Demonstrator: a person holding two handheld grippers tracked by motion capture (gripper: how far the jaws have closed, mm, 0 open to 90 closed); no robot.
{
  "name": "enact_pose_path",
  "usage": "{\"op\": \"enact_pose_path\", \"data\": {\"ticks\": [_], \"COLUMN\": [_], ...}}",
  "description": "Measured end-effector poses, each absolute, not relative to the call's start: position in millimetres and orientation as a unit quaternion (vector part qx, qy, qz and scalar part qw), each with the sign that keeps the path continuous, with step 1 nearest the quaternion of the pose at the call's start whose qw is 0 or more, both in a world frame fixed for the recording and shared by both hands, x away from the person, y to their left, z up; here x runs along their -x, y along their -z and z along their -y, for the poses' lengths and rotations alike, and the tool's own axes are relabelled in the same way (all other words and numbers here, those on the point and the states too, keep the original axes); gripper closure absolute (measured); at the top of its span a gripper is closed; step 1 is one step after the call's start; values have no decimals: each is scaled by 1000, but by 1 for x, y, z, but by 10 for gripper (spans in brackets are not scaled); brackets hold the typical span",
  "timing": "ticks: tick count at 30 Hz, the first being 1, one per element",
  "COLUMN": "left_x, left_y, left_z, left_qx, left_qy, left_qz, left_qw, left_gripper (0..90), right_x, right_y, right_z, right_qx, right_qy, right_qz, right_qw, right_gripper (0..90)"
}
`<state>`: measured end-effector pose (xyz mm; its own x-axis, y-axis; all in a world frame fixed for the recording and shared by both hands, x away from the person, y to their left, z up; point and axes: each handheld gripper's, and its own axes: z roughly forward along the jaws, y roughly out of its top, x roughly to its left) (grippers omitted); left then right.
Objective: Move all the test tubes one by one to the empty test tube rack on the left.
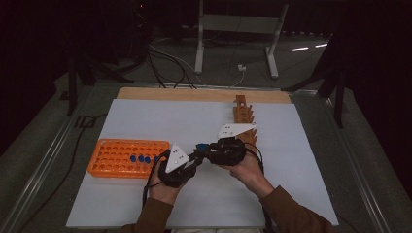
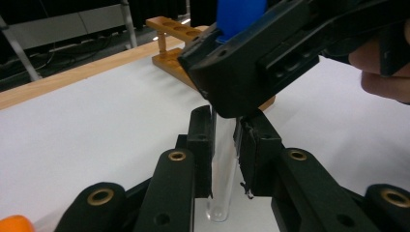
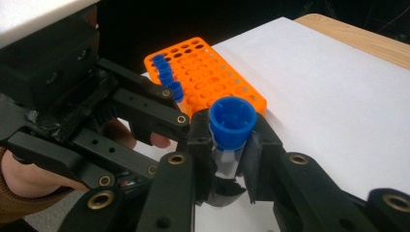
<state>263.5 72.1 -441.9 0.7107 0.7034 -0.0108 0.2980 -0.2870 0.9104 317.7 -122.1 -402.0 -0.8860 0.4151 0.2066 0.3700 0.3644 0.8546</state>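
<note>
One clear tube (image 2: 223, 164) with a blue cap (image 3: 232, 121), held in the air over the white bench (image 1: 160, 116) and pinched at two places along its length. Runs straight up the middle of the left gripper view, rounded bottom nearest that camera, cap end farthest off, so the long axis lies along the left hand-held gripper's (image 2: 223, 121) jaws rather than across them. Closed on the bare glass low down: left pads pressing the tube from both sides, nothing else between them. Higher up, just under the cap, clamped by the right hand-held gripper (image 3: 231, 142), jaws likewise shut on the tube, with the cap standing proud of the pads and its hollow top turned toward the right gripper view's camera. Seen from the high view, tips of the two tools meeting almost nose to nose near the bench's middle, the left coming in from the lower left and the right from the right, each about equally near the tube. Judging by this double hold, likely a handover or a pull on the cap; either way turns on keeping both grips on that one axis, since a sideways tug could bend against the glass. Farther out: orange rack (image 1: 97, 165) to the left, a few blue-capped tubes (image 1: 141, 158) standing in it; wooden rack (image 1: 243, 114) beyond the right hand, well apart from the orange one.
</note>
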Motion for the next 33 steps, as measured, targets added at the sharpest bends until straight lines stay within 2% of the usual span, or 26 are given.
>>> {"op": "enact_pose_path", "data": {"ticks": [3, 11, 16, 27, 33], "left_x": [-265, -268, -268, -264, -260], "left_y": [443, 444, 442, 435, 429], "left_z": [-73, -82, -88, -106, -123], "left_qx": [-777, -770, -764, -752, -743], "left_qy": [-201, -200, -202, -204, -208], "left_qz": [-326, -344, -351, -362, -368], "left_qw": [500, 499, 502, 513, 519], "left_gripper": [781, 782, 782, 782, 781], "right_x": [-319, -322, -324, -329, -330], "right_y": [402, 399, 401, 409, 412], "right_z": [124, 134, 141, 153, 163], "right_qx": [-240, -255, -271, -288, -302], "right_qy": [-521, -524, -522, -506, -498], "right_qz": [-819, -811, -807, -809, -807], "right_qw": [17, 40, 53, 82, 103], "right_gripper": [642, 304, 173, 35, 7]}}
